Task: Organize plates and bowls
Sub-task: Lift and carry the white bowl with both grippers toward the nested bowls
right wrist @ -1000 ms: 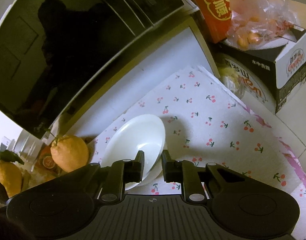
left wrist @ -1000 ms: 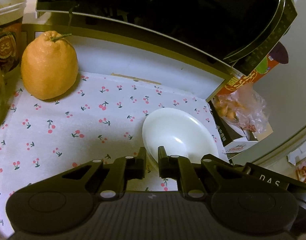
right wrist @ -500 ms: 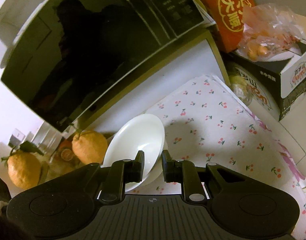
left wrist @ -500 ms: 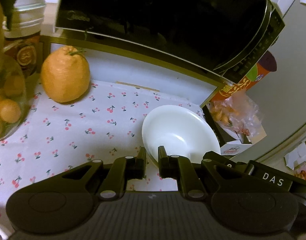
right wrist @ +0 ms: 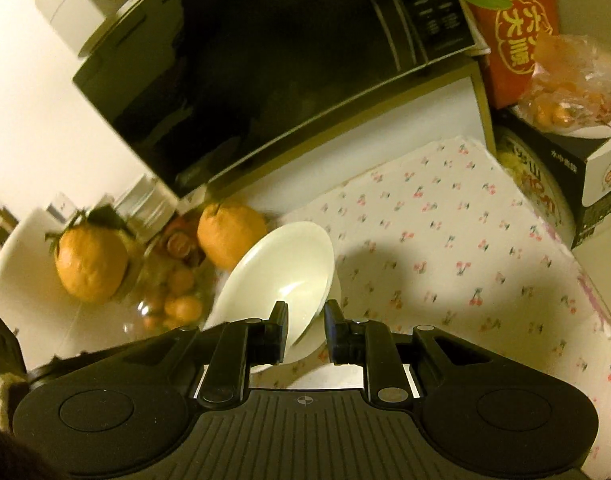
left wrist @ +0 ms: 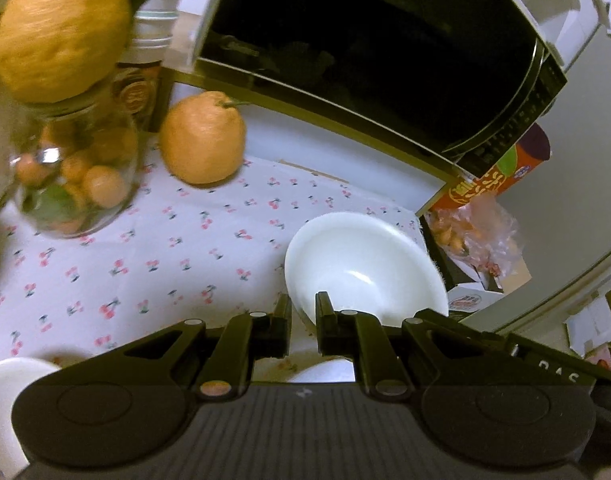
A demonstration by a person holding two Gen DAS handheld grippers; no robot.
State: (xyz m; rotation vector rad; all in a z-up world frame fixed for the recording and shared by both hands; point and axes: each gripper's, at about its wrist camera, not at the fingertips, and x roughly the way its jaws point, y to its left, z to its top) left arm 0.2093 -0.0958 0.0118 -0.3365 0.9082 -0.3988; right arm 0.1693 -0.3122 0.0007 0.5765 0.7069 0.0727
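My left gripper (left wrist: pixel 303 316) is shut on the near rim of a white bowl (left wrist: pixel 365 268) and holds it above the cherry-print cloth (left wrist: pixel 145 256). My right gripper (right wrist: pixel 305 324) is shut on the rim of another white bowl (right wrist: pixel 281 276), held tilted over the cloth (right wrist: pixel 445 248). A white dish edge (left wrist: pixel 1 392) shows at the lower left of the left wrist view. Another white surface (left wrist: pixel 325 374) shows just below the left fingers.
A black microwave (left wrist: pixel 385 52) stands on a white shelf behind the cloth. A large orange (left wrist: pixel 203 138) sits by a glass jar of small fruit (left wrist: pixel 73 176) topped with another orange (left wrist: pixel 61 28). A carton with bagged fruit (right wrist: pixel 565 96) stands at the right.
Both grippers have pulled back and risen with their bowls. The jar and second orange have come into the left wrist view; the right bowl is tilted more.
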